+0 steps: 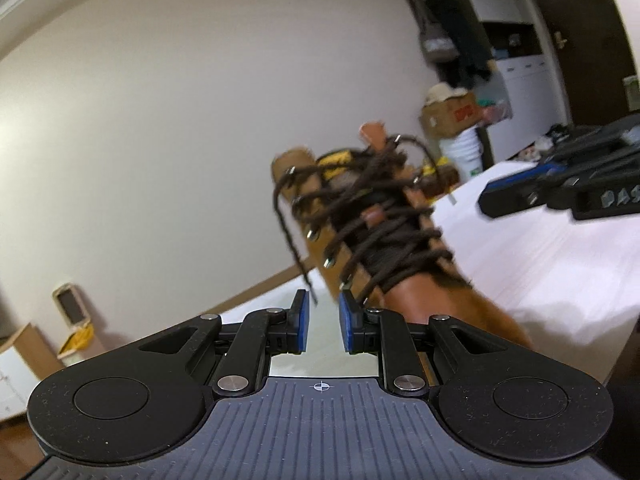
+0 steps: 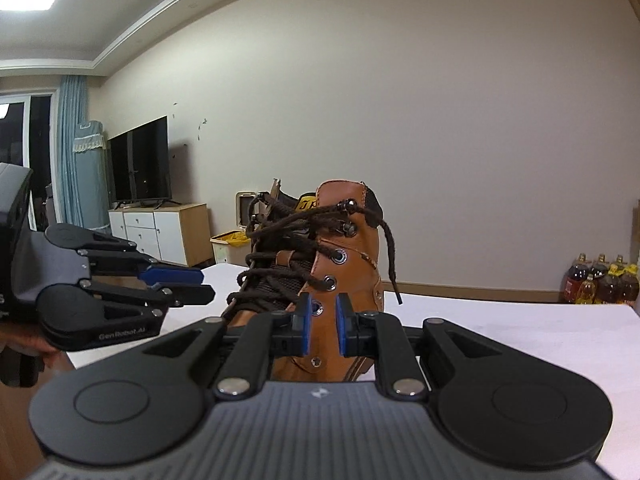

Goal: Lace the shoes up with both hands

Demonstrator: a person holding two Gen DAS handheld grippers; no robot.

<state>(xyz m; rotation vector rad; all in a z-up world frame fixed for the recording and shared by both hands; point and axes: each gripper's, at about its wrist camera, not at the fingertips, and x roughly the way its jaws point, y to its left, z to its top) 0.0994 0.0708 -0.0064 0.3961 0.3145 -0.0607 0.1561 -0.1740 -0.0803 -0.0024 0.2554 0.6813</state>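
Left claw (image 1: 323, 322) jaws part-open, nothing between the blue pads; lined up just short of the loose lace end (image 1: 294, 248) dangling off the boot's (image 1: 436, 304) side, likely to pinch it. Right claw (image 2: 322, 325) also part-open and empty, facing the boot's other flank, where the second lace end (image 2: 390, 258) droops from the top hook (both ends free, no knot yet). Boot is smooth tan leather, metal eyelets and hooks, round braided dark-brown lace crossed up the tongue. It stands upright on the matte white tabletop (image 2: 520, 332); plain wall behind.
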